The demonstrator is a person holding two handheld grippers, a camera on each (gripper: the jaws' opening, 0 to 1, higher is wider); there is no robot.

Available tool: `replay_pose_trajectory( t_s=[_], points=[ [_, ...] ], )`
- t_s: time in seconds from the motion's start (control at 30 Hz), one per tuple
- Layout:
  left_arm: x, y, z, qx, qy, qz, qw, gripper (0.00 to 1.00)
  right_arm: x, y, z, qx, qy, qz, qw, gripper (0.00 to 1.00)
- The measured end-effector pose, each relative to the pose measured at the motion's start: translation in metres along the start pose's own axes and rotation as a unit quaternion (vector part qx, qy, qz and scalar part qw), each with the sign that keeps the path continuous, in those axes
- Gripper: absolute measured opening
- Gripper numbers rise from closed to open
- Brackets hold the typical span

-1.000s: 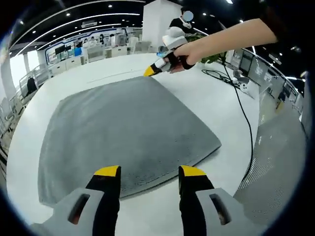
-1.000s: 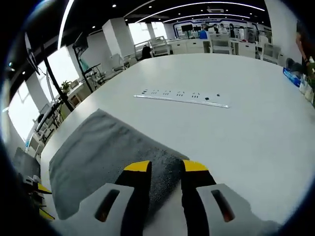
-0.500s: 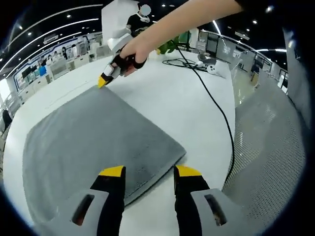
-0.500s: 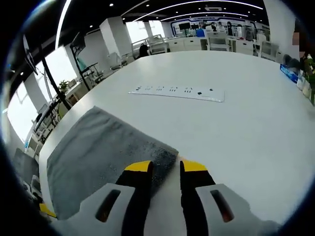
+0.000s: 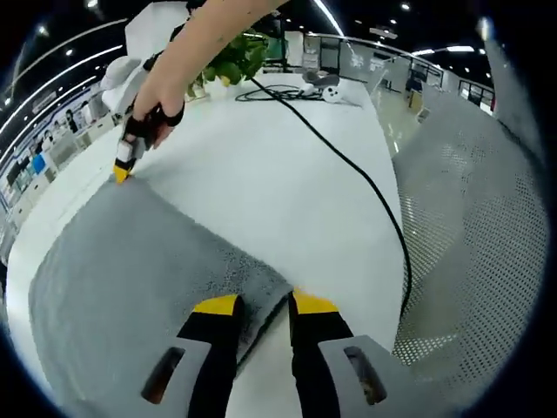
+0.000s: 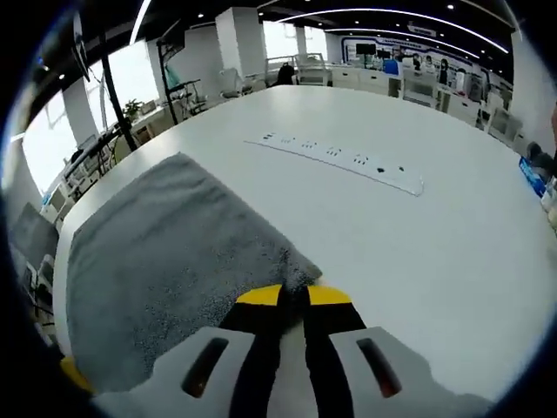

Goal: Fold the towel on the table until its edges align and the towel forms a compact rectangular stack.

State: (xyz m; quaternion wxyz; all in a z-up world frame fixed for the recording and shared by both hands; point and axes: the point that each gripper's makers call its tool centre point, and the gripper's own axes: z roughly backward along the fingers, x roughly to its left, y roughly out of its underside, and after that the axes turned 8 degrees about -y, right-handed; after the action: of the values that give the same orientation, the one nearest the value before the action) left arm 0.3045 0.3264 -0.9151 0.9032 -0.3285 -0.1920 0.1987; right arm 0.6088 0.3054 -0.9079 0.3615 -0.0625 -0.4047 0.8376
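With the right tongs (image 6: 292, 294) clenched on 1 towel (image 6: 165, 252) corner and the left tongs (image 5: 264, 303) narrowed around another, not yet clenched, both corners should lift level off the surface (image 6: 418, 252) so the edges meet.

Left gripper view: bare white table (image 5: 287, 165) spreads across the centre, open room right of the gray towel (image 5: 113, 279). A black cable (image 5: 365, 187) runs diagonally from upper centre down the right side, lying across that open stretch. Perforated metal panel (image 5: 470, 235) walls off the right edge. A potted plant (image 5: 231, 57) stands at the top centre.

Right gripper view: wide free table surface right of the towel; a white power strip (image 6: 344, 158) lies across the upper centre, well apart from the towel corner.
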Motion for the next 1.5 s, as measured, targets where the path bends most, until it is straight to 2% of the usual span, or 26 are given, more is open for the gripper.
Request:
replay_pose_trajectory(
  t_s=[0.13, 0.4, 0.53, 0.77, 1.13, 1.5],
  points=[
    [-0.006, -0.009, -0.004, -0.002, 0.003, -0.033, 0.9994, 0.2, 0.002, -0.003, 0.005, 0.005, -0.002, 0.015, 0.9999, 0.06],
    [-0.012, -0.021, -0.013, -0.014, 0.008, -0.024, 0.9996, 0.11, -0.005, -0.001, 0.003, 0.002, -0.007, 0.025, 0.9997, 0.04],
    [-0.011, -0.026, -0.021, -0.014, 0.017, -0.027, 0.9994, 0.07, -0.01, 0.001, 0.001, -0.001, -0.01, 0.017, 0.9998, 0.03],
    [-0.023, -0.046, -0.036, -0.024, 0.033, -0.043, 0.9982, 0.07, -0.02, 0.005, 0.002, -0.003, -0.007, 0.014, 0.9999, 0.03],
    [-0.053, -0.084, -0.062, -0.041, 0.06, -0.08, 0.9941, 0.07, -0.052, 0.027, 0.026, 0.005, 0.001, 0.016, 0.9999, 0.03],
    [-0.081, -0.115, -0.082, -0.068, 0.091, -0.086, 0.9898, 0.07, -0.084, 0.057, 0.069, 0.006, 0.027, -0.007, 0.9996, 0.03]
  ],
)
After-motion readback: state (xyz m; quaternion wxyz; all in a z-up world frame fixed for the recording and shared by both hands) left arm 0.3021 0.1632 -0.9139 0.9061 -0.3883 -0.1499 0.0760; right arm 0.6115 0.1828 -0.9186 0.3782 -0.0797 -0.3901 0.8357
